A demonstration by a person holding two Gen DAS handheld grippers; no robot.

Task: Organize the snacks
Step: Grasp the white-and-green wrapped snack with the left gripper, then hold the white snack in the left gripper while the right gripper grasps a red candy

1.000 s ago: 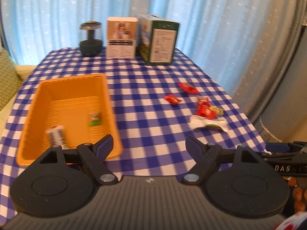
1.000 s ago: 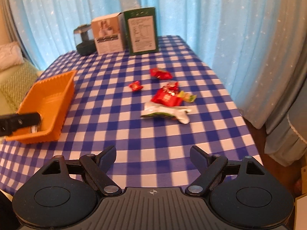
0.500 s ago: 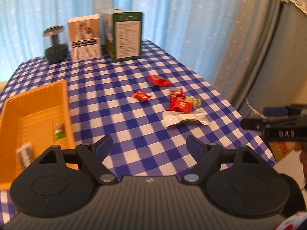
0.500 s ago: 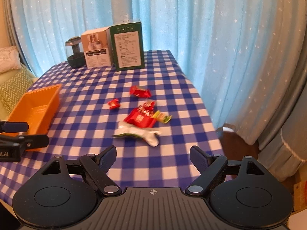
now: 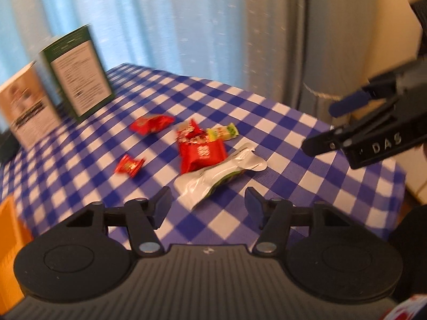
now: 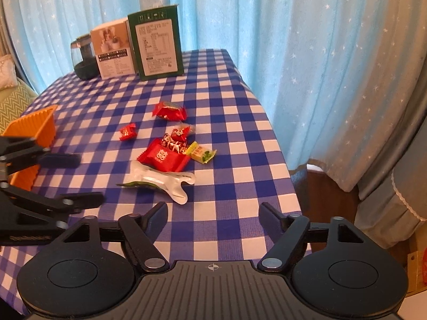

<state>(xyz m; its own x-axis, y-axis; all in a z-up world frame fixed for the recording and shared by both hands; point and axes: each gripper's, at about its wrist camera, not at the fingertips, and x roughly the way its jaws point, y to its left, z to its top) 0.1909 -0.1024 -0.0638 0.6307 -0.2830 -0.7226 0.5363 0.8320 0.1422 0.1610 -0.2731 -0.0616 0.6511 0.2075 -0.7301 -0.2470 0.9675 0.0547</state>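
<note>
Both tools, the left tool (image 5: 208, 202) and the right tool (image 6: 213, 213), are held apart with nothing between them, their jaws having just been closing. The crinkled silver foil snack pouch (image 5: 218, 176) is seen lying on the blue-checked surface (image 6: 226, 200), just beyond the left tool.

Left hand-held gripper (image 5: 208, 200): black, ribbed grey base, round discs, silver screws, blue-padded fingers (image 5: 161, 205).
Right hand-held gripper (image 6: 213, 213): same build; white "DAS" lettering on side.
</note>
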